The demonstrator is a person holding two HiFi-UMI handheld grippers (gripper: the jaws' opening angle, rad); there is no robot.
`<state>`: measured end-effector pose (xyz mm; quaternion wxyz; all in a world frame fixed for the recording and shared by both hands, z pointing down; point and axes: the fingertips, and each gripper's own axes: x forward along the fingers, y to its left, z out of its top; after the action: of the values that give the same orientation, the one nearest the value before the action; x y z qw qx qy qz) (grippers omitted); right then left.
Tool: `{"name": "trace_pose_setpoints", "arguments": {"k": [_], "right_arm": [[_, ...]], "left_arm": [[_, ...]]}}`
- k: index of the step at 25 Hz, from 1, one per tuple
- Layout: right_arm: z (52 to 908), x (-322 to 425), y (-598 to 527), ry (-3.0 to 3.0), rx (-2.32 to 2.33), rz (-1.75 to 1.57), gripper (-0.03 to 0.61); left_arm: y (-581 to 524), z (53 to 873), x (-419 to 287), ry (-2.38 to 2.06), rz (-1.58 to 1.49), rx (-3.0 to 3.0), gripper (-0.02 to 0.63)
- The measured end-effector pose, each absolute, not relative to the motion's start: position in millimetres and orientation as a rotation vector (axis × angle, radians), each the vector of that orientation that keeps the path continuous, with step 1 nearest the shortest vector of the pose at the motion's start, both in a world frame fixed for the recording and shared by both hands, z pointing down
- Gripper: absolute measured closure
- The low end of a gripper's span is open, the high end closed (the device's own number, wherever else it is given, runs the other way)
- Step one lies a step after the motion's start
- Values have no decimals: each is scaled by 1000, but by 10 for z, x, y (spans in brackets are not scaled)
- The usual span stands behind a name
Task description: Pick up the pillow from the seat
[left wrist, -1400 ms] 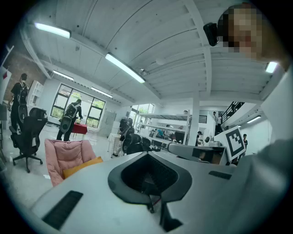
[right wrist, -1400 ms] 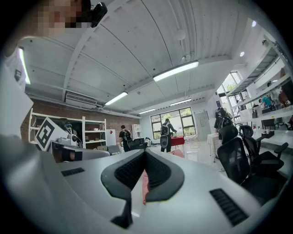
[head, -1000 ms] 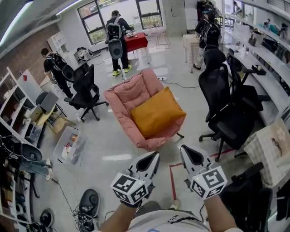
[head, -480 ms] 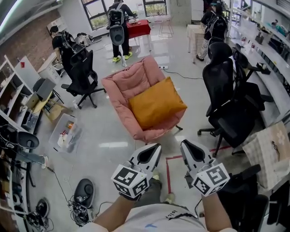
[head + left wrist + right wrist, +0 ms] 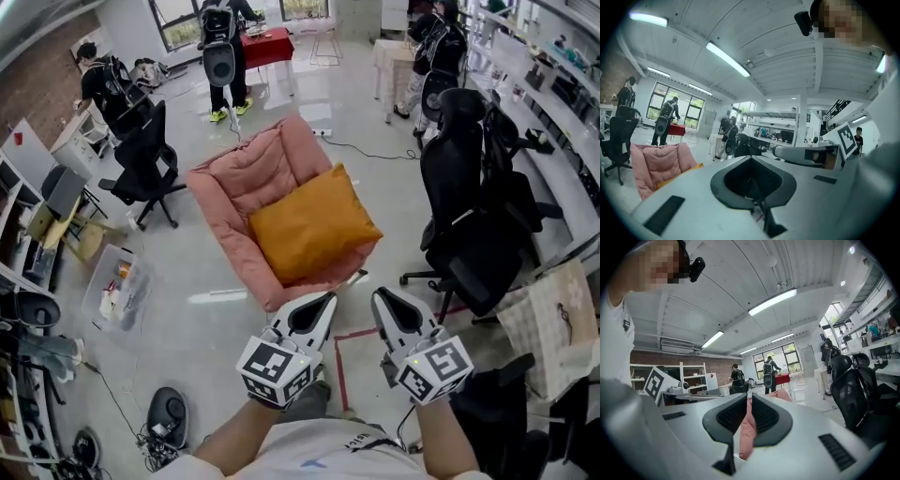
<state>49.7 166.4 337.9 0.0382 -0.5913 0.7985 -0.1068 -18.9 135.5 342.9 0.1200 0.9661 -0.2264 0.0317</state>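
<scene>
An orange pillow (image 5: 312,225) lies flat on a pink padded seat (image 5: 234,178) on the floor in the middle of the head view. Both grippers are held low in front of me, short of the seat's near edge and touching nothing. My left gripper (image 5: 319,302) is shut and empty; its own view has the seat (image 5: 658,161) at lower left with a sliver of the pillow (image 5: 679,174). My right gripper (image 5: 386,300) is shut and empty, and a strip of the pink seat (image 5: 749,427) shows past its jaws (image 5: 747,411).
Black office chairs (image 5: 469,216) stand close to the right of the seat, another black chair (image 5: 141,155) to its left. A clear plastic box (image 5: 117,291) and cables (image 5: 169,422) lie on the floor at left. Red tape (image 5: 352,337) marks the floor below the grippers. Several people stand at the back.
The seat and pillow have drifted left in the head view and look a little nearer. Both grippers keep their place in front of me, still shut.
</scene>
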Motion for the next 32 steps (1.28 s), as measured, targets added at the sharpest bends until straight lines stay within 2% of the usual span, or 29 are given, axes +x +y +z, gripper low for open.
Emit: {"name": "trace_pose_setpoints", "arguments": {"k": [9,19,25,32], "right_arm": [[3524,569,545,2416,-1892,-363,558],[3766,824,-252,2414,-1893,-432,557],[3984,1140,-922,2454,-1832,-495,540],[4487,1723,-1861,2544,-1755,-611,478]], "left_arm": [[151,3545,-82,-621,109,2844,604],[-544,3792,196,-599,141,2812,604],[-1111,4008,542,-641,153,2798,604],[-1951,4421,1154,-713,215,2772,604]]}}
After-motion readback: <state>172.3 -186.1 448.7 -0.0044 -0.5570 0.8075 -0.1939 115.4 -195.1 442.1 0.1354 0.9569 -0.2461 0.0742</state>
